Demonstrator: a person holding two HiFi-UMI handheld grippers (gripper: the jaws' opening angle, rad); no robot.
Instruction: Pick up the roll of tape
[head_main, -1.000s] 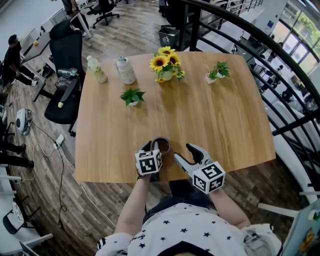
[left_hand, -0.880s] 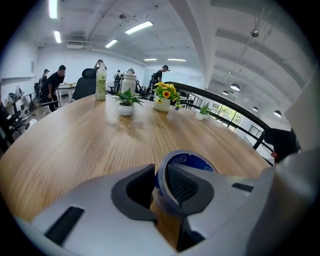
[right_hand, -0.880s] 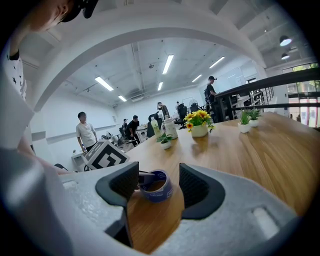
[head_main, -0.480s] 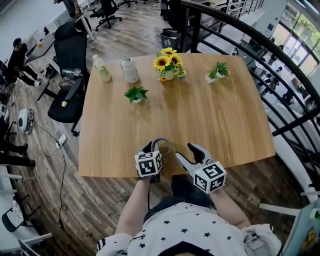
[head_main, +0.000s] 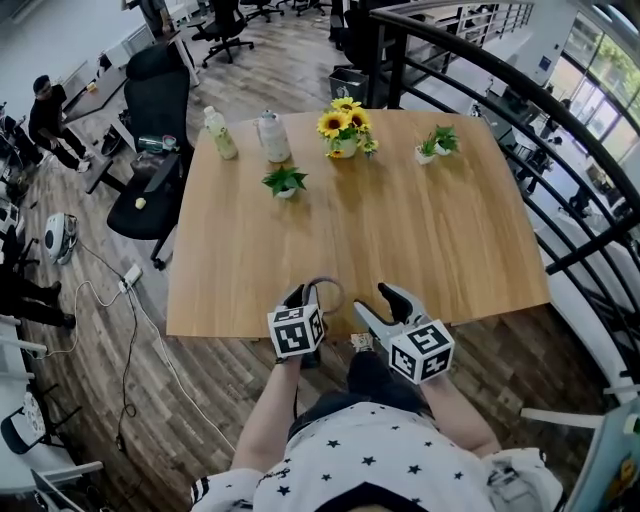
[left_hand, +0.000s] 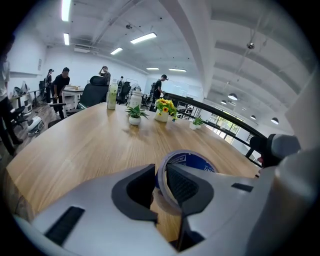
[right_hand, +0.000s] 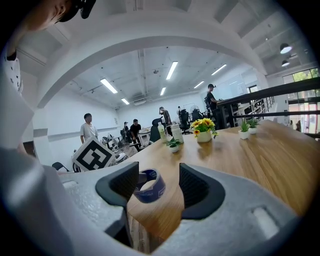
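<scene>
The roll of tape (head_main: 326, 291), a thin grey ring with a blue inner face, hangs just above the wooden table (head_main: 400, 230) at its near edge. My left gripper (head_main: 303, 296) is shut on the ring's wall, one pad inside and one outside. In the left gripper view the tape roll (left_hand: 186, 161) sticks up between the dark pads of the left gripper (left_hand: 161, 175). My right gripper (head_main: 372, 303) hovers open and empty just to the right. From the right gripper view, the tape roll (right_hand: 148, 186) shows through the right gripper's (right_hand: 159, 182) gap, apart from both pads.
At the table's far side stand a sunflower vase (head_main: 343, 130), two small potted plants (head_main: 285, 181) (head_main: 436, 142), a bottle (head_main: 221, 133) and a jug (head_main: 272, 136). A black office chair (head_main: 155, 170) stands to the left, a dark railing (head_main: 560, 150) to the right. People stand in the background.
Both grippers have risen and drawn back toward the table's near edge. The left one has carried the tape roll off the tabletop with it.
</scene>
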